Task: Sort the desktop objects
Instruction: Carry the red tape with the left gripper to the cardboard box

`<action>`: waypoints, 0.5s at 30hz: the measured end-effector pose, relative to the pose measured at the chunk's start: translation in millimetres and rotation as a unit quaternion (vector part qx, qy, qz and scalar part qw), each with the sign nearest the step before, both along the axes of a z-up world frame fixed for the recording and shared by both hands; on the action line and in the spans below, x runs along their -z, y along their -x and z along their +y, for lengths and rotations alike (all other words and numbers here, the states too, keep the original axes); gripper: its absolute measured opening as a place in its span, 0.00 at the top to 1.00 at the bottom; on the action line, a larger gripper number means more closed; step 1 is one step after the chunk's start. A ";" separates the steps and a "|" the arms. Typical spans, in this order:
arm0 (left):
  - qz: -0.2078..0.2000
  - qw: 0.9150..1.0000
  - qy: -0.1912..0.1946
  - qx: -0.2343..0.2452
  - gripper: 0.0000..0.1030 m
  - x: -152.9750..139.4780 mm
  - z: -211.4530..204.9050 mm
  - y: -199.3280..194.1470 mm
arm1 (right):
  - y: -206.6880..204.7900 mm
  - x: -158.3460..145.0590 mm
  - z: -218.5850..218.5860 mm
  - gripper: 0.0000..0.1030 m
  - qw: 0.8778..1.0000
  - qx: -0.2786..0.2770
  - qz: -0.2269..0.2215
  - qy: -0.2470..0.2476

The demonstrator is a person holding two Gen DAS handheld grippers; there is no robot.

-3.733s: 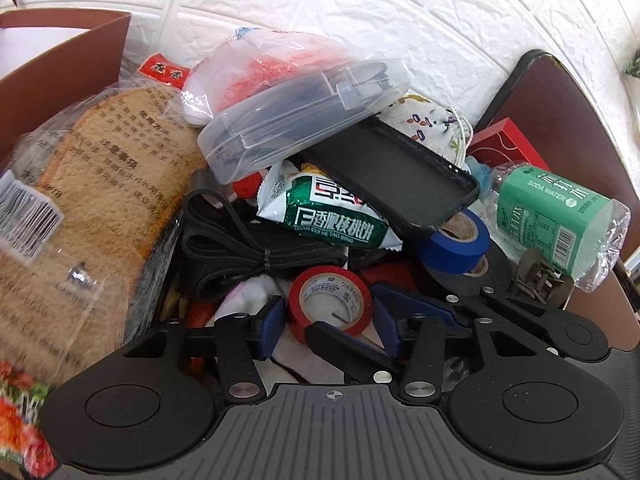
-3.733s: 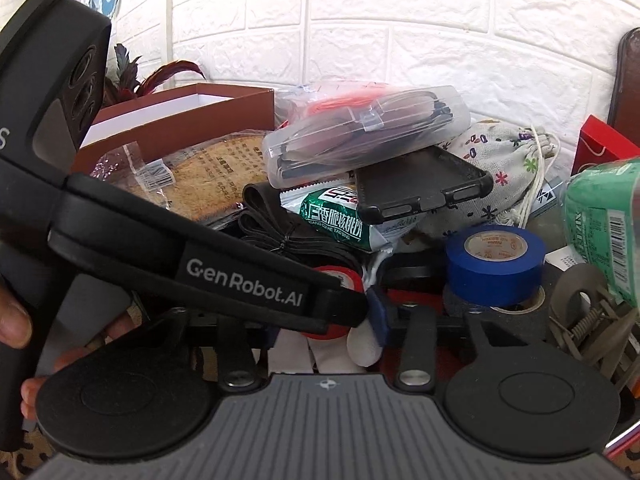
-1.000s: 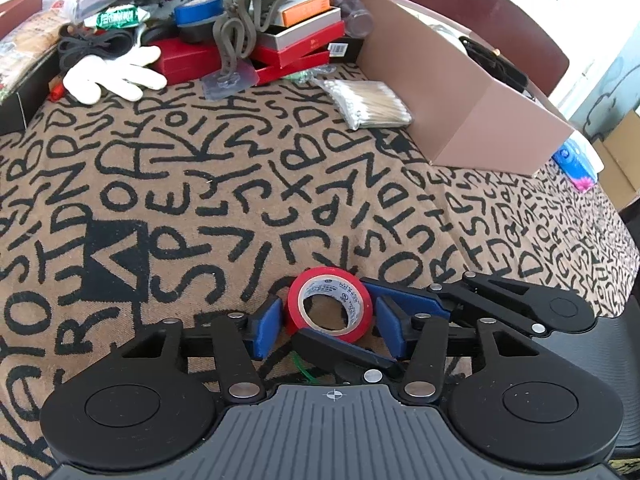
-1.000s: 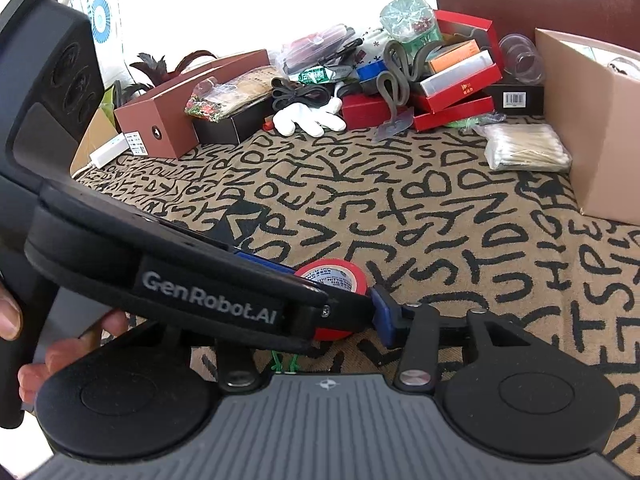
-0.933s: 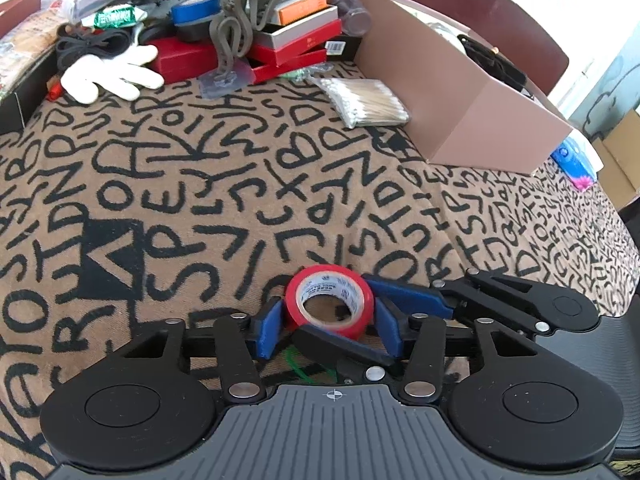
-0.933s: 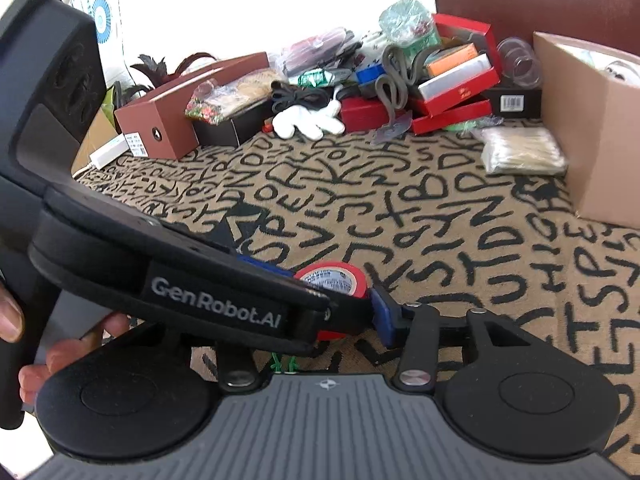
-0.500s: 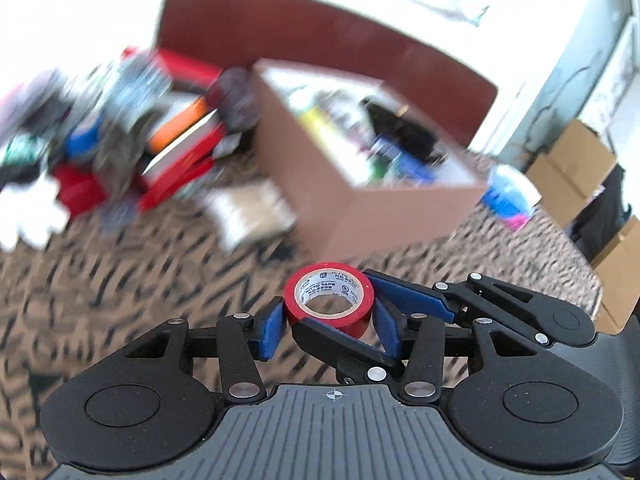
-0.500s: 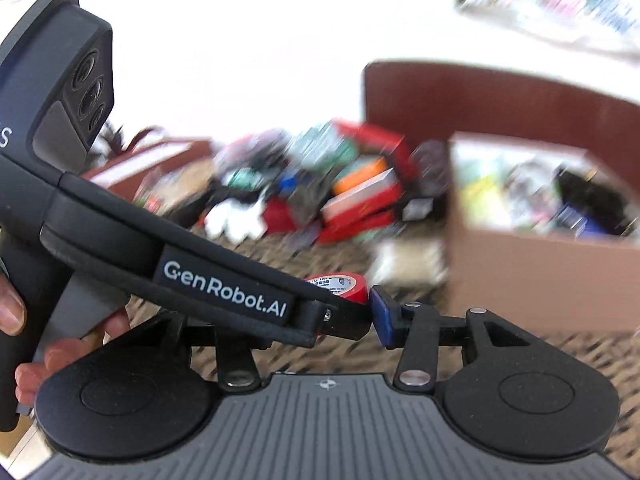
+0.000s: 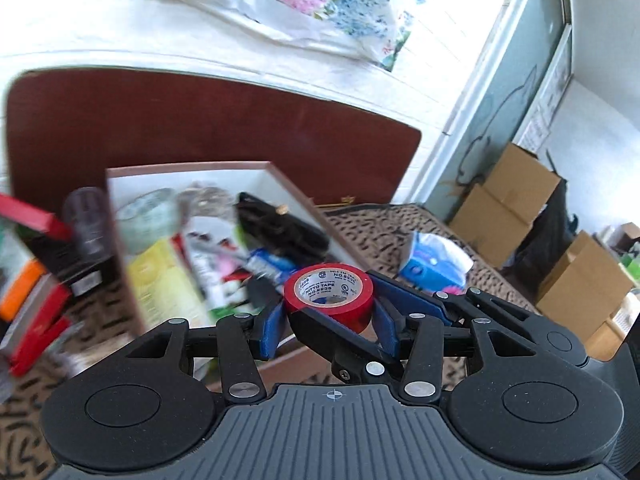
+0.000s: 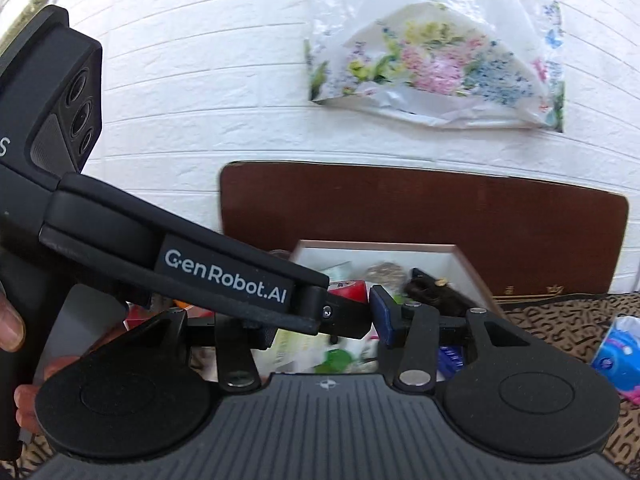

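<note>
A white brick-pattern wall [image 10: 208, 80] fills the back of both views, with a crinkled flower-printed plastic sheet [image 10: 436, 56] fixed to it and a dark red-brown rounded board [image 9: 200, 128] standing against it. Below lies the worktop under its tan cloth with black letters [image 9: 380, 224]. On the worktop sits the open pinkish-brown cardboard box [image 9: 276, 172], white inside and already crowded with blurred packets, a black pouch and a yellow-green package. Red flat boxes [image 9: 36, 320] lie left of it, and a blue and white tissue pack [image 9: 432, 264] lies on the cloth to its right. Plain brown cartons [image 9: 508, 208] are stacked on the far right by the doorway.

The left gripper [image 9: 328, 316] is held raised and level over the box's near edge, pointing toward the wall; in the right wrist view its long black body crosses the frame from upper left, with the person's fingers [image 10: 12, 328] wrapped on its handle. Its blue pads press both sides of the red roll of electrical tape [image 9: 329, 292], which lies flat between them, white core upward, hanging above the box opening.

The right gripper [image 10: 320, 320] is level beside it on the right, also aimed at the box. One blue pad shows; the other is hidden behind the left gripper, so I cannot tell whether it is parted or closed, though it seems to carry nothing.
</note>
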State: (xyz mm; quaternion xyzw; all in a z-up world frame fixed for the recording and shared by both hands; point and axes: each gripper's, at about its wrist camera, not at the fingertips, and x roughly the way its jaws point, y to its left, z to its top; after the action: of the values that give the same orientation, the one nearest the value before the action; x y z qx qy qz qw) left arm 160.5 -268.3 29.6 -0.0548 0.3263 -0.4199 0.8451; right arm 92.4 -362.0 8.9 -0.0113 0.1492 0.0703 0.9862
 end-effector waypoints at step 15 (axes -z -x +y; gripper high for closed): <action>0.056 0.998 -0.022 0.026 0.40 62.5 -76.1 -57.7 | -44.9 46.6 -61.9 0.49 0.998 0.035 0.054 -0.021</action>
State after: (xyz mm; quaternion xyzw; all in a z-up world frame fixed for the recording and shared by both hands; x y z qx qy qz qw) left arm 218.2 -344.5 -32.8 -0.0513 0.3831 -0.4308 0.8155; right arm 137.3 -423.9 -37.7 0.0180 0.2016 0.0395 0.9785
